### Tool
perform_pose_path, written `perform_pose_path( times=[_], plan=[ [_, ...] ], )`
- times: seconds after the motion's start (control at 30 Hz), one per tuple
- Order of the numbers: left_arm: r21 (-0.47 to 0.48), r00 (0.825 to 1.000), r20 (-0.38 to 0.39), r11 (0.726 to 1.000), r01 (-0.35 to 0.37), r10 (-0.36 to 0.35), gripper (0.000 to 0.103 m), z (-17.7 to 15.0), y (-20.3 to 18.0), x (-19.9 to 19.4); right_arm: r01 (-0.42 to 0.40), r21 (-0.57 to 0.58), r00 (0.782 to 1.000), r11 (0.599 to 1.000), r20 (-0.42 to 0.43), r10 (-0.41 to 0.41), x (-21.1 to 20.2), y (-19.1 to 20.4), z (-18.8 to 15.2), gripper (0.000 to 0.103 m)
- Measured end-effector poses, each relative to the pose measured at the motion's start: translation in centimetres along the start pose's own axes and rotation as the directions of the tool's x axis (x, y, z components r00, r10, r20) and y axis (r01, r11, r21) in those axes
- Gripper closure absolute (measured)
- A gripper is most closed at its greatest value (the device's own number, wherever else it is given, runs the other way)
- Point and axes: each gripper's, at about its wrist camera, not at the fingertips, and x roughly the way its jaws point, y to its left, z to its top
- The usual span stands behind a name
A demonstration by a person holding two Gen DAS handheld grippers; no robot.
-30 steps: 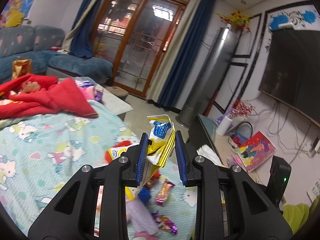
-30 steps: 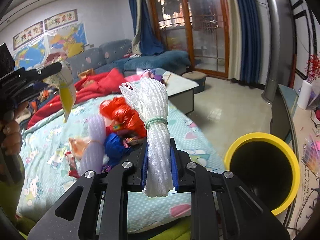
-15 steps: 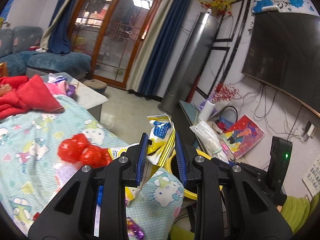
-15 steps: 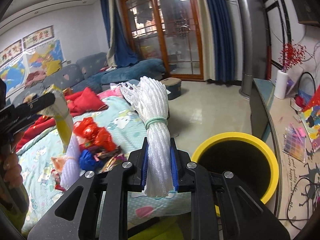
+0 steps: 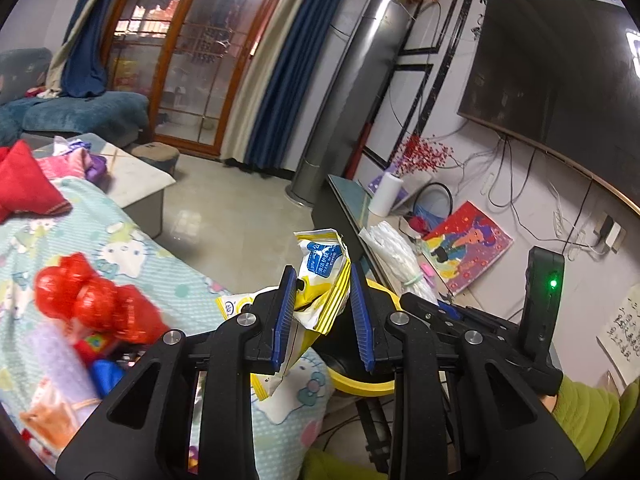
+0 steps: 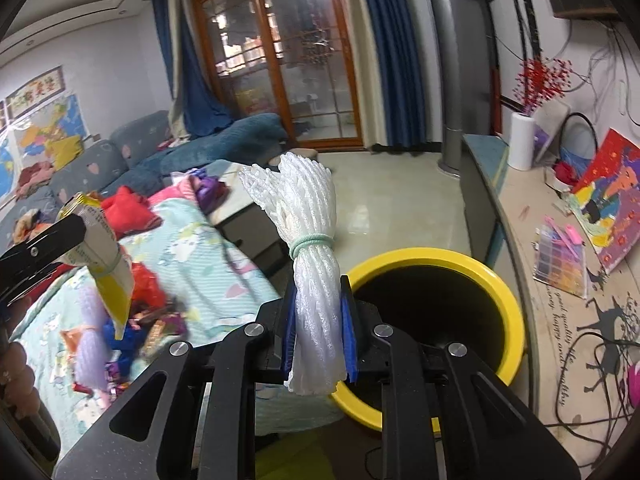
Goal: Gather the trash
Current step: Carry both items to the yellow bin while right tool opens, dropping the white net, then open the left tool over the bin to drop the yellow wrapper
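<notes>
My left gripper is shut on a crumpled yellow and white wrapper and holds it in the air near the bed's corner; it also shows in the right wrist view. My right gripper is shut on a white foam net bundle tied with a green band, held just left of the yellow-rimmed black bin. The bin's rim shows behind my left fingers. More trash lies on the bed: red plastic and small wrappers.
The bed has a Hello Kitty sheet. A low TV cabinet with a paper roll and pictures runs along the right wall. A sofa and glass doors stand at the back. Tiled floor lies between.
Both grippers have swung to the right, away from the bed, with their loads still held. The yellow bin is now closer and larger below my right gripper.
</notes>
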Motion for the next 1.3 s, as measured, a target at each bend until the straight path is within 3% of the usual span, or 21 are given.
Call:
perform_pose_path(
  times=[0.5, 0.87, 1.13, 1.17, 1.27, 1.3],
  plan=[
    [0.009, 0.989, -0.069, 0.991, 0.133, -0.132, 0.082, -0.9, -3.6, 7.6, 0.133, 0.166, 0.987, 0.977, -0.107, -0.116, 3.1, -7.3, -2.1, 0.084],
    [0.015, 0.978, -0.16, 0.99, 0.141, -0.136, 0.082, -1.2, -5.6, 13.6, 0.217, 0.241, 0.962, 0.946, -0.218, -0.165, 5.6, -10.9, -3.7, 0.083],
    [-0.004, 0.969, -0.209, 0.991, 0.132, -0.13, 0.081, -1.6, -5.6, 16.3, 0.229, 0.275, 0.956, 0.934, -0.246, -0.162, 6.6, -12.0, -4.2, 0.082],
    [-0.011, 0.967, -0.215, 0.991, 0.134, -0.134, 0.081, -1.6, -5.6, 16.5, 0.231, 0.279, 0.955, 0.932, -0.247, -0.162, 6.7, -12.1, -4.3, 0.079],
    [-0.035, 0.965, -0.222, 0.991, 0.133, -0.137, 0.078, -1.7, -5.3, 16.8, 0.238, 0.291, 0.952, 0.927, -0.259, -0.163, 6.9, -12.3, -4.4, 0.052],
    [-0.039, 0.966, -0.221, 0.99, 0.132, -0.138, 0.073, -1.7, -5.1, 16.8, 0.241, 0.297, 0.952, 0.924, -0.258, -0.165, 6.8, -12.4, -4.4, 0.051]
  ],
)
